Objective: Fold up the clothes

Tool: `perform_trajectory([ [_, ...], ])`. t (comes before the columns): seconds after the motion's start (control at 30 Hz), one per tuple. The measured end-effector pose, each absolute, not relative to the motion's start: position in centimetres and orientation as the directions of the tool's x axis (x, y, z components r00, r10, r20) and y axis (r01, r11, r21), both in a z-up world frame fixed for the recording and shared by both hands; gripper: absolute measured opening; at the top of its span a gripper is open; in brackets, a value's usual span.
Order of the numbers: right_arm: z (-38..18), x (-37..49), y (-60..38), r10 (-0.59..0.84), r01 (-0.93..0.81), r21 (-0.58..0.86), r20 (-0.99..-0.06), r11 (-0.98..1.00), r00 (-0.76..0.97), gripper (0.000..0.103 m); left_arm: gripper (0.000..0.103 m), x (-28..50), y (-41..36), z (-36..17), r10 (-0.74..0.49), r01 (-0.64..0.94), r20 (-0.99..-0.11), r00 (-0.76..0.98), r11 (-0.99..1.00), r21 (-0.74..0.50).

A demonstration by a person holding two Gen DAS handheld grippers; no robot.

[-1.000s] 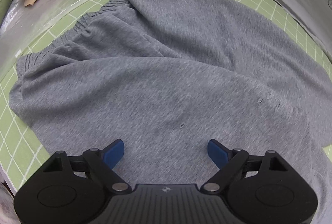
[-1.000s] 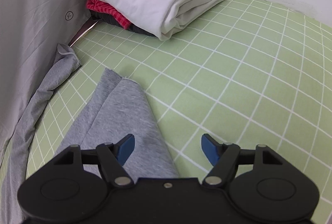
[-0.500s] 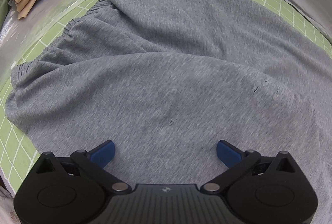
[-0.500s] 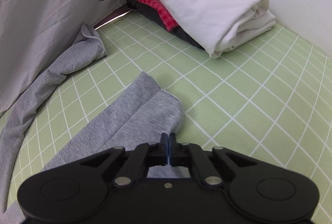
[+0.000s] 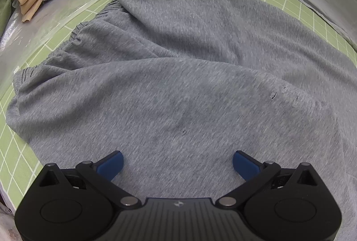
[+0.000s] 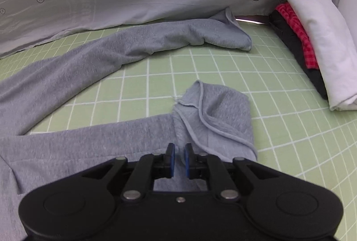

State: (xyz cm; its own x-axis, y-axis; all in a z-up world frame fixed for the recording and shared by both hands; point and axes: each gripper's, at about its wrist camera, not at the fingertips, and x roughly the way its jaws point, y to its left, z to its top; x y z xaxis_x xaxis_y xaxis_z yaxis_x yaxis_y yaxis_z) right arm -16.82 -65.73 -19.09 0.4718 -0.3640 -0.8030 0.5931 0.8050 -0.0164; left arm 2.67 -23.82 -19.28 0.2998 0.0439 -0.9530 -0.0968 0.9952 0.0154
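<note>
- Two claws work over grey trousers [image 5: 178, 84] spread on a green gridded mat [image 6: 290, 140].
- The left claw [image 5: 177, 161] hangs wide open above the seat of the trousers, its blue pads [image 5: 111, 162] clear of the cloth, nothing between them.
- The right claw [image 6: 178, 159] stands at a narrow gap and is opening; the folded-back cuff [image 6: 214, 113] of one trouser leg lies between its pads, cloth still bunched there.
- A folded stack [image 6: 316, 40] sits at the mat's far right.

Both the left gripper [image 5: 177, 159] and the right gripper [image 6: 178, 157] show black linkage arms, silver pivot screws and blue finger pads.
</note>
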Motion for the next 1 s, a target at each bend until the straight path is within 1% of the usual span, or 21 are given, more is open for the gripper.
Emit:
perform_trajectory([
  [0.07, -18.2, -18.3, -65.8, -0.374, 0.628, 0.022, -0.787, 0.778, 0.491, 0.031, 0.103, 2.4, -23.9, -19.3, 0.045, -0.1, -0.951, 0.306, 0.995, 0.015],
  [0.13, -17.2, -20.1, -66.2, -0.403, 0.666, 0.049, -0.762, 0.745, 0.506, 0.034, 0.103, 2.4, -23.9, -19.3, 0.046, -0.102, -0.95, 0.307, 0.995, 0.015],
  [0.2, -16.3, -22.1, -67.1, -0.452, 0.712, 0.062, -0.733, 0.699, 0.508, 0.039, 0.103, 2.5, -23.9, -19.4, 0.047, -0.104, -0.95, 0.308, 0.994, 0.015],
  [0.27, -15.8, -24.0, -68.5, -0.494, 0.771, 0.095, -0.717, 0.629, 0.492, 0.042, 0.103, 2.6, -23.9, -19.4, 0.047, -0.105, -0.95, 0.307, 0.994, 0.015],
  [0.33, -15.9, -26.0, -70.4, -0.512, 0.827, 0.158, -0.718, 0.54, 0.472, 0.043, 0.103, 2.6, -23.9, -19.4, 0.047, -0.107, -0.95, 0.308, 0.994, 0.015],
  [0.4, -17.0, -27.3, -72.1, -0.504, 0.868, 0.182, -0.752, 0.462, 0.426, 0.043, 0.103, 2.6, -24.0, -19.3, 0.047, -0.108, -0.95, 0.308, 0.994, 0.014],
  [0.47, -18.1, -27.7, -72.9, -0.487, 0.888, 0.156, -0.788, 0.433, 0.376, 0.043, 0.103, 2.6, -24.0, -19.3, 0.048, -0.109, -0.95, 0.308, 0.994, 0.014],
  [0.63, -19.6, -27.1, -71.3, -0.426, 0.86, 0.174, -0.811, 0.48, 0.401, 0.043, 0.103, 2.4, -24.0, -19.3, 0.052, -0.12, -0.948, 0.313, 0.993, 0.015],
  [0.77, -19.8, -25.4, -68.6, -0.36, 0.798, 0.176, -0.822, 0.576, 0.441, 0.043, 0.103, 2.2, -24.0, -19.3, 0.053, -0.123, -0.946, 0.319, 0.992, 0.015],
  [0.83, -19.4, -24.9, -67.6, -0.349, 0.757, 0.17, -0.81, 0.63, 0.472, 0.044, 0.103, 2.2, -24.1, -19.4, 0.054, -0.124, -0.946, 0.319, 0.992, 0.015],
  [0.93, -18.7, -24.1, -66.0, -0.328, 0.691, 0.157, -0.791, 0.706, 0.516, 0.043, 0.103, 2.1, -24.1, -19.4, 0.054, -0.124, -0.946, 0.32, 0.992, 0.015],
  [1.0, -18.1, -24.3, -65.8, -0.345, 0.684, 0.165, -0.766, 0.71, 0.542, 0.045, 0.103, 2.1, -24.1, -19.4, 0.054, -0.124, -0.946, 0.321, 0.992, 0.015],
])
